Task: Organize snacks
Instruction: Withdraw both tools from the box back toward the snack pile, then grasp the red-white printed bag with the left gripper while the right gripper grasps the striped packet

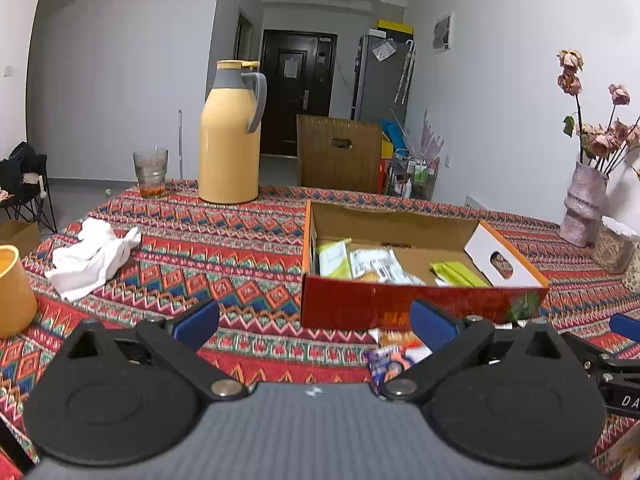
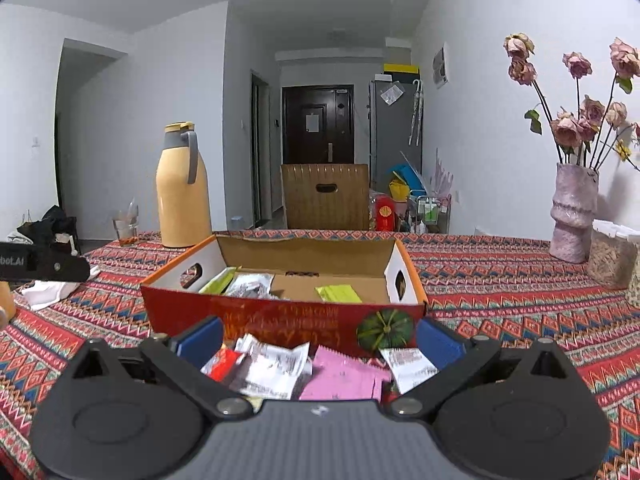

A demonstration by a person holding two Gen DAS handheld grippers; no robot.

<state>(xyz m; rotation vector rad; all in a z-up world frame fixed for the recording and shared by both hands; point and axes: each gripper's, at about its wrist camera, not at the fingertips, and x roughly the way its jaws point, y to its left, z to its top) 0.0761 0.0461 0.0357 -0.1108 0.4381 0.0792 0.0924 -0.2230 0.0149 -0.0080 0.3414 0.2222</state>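
A red cardboard box [image 1: 360, 308] with an orange rim stands open on the patterned tablecloth; green and white snack packets [image 1: 372, 266] lie inside it. My left gripper [image 1: 316, 326] hovers open in front of its left corner, holding nothing. Loose snack packets [image 1: 394, 354] lie just before the box. In the right wrist view the same box [image 2: 256, 320] is straight ahead, with green packets [image 2: 339, 294] inside. My right gripper [image 2: 320, 340] is open above a pile of loose packets: a white one [image 2: 276, 368], a pink one [image 2: 348, 378] and a red one [image 2: 222, 362].
A yellow thermos jug [image 1: 230, 140] and a glass [image 1: 151, 172] stand at the table's far left. A crumpled white cloth [image 1: 92, 258] and an orange cup [image 1: 14, 292] sit left. A pink vase of dried roses [image 2: 574, 216] and a jar [image 2: 612, 254] stand right. A chair back [image 2: 325, 196] rises behind.
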